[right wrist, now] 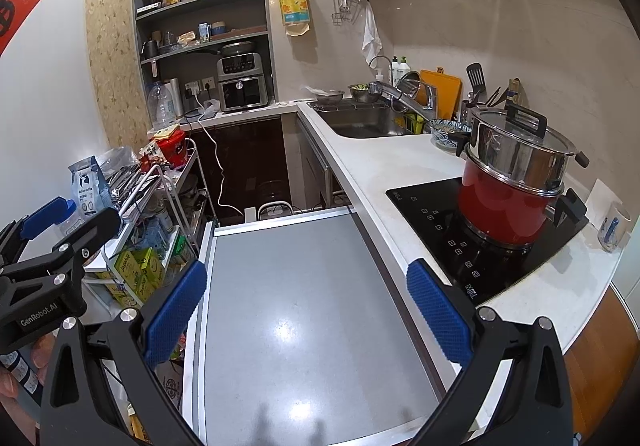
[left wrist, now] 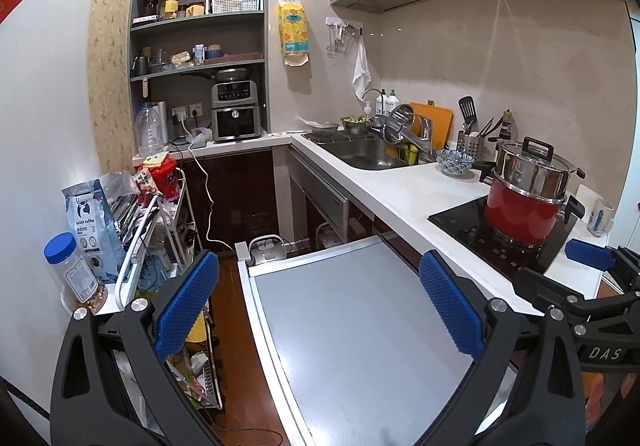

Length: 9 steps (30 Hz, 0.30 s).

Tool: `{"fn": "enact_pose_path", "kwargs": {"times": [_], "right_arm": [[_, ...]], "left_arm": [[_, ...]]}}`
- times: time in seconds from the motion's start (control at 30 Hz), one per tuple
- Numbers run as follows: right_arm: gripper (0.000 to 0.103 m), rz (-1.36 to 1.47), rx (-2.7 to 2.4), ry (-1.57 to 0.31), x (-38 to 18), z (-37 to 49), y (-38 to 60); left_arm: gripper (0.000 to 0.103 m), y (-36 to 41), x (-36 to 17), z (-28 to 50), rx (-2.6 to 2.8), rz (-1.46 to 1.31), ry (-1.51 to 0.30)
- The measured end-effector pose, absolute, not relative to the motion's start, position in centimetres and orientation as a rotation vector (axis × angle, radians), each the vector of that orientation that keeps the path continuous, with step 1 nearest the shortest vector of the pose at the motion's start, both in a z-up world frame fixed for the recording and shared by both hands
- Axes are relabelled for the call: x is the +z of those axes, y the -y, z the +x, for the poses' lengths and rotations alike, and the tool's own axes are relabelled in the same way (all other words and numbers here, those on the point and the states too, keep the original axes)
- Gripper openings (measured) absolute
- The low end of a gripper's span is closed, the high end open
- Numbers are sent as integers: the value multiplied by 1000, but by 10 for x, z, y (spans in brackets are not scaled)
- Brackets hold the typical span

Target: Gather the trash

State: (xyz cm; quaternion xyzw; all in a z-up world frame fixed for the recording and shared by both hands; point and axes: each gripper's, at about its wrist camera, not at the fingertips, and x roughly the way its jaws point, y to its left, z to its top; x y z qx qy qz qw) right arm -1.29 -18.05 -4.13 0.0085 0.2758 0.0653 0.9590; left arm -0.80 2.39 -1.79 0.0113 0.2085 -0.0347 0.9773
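Grey pull-out surface (left wrist: 352,326) beneath both tools (jaws apart)

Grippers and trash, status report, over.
Left gripper open, empty. Right gripper open, empty. Both over the bare grey pull-out surface; no trash picked out yet. Cluttered cart on the left.

A pot (right wrist: 508,201) stood on the cooktop (right wrist: 440,230), right of the pull-out board (right wrist: 304,306); the sink (right wrist: 360,123) lay behind, perhaps at the counter's far corner.
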Motion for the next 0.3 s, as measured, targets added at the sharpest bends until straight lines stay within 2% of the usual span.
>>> {"fn": "enact_pose_path", "kwargs": {"times": [0.3], "right_arm": [[99, 17, 132, -560, -42, -14, 181]], "left_arm": [[101, -28, -19, -3, -65, 2, -457]]}}
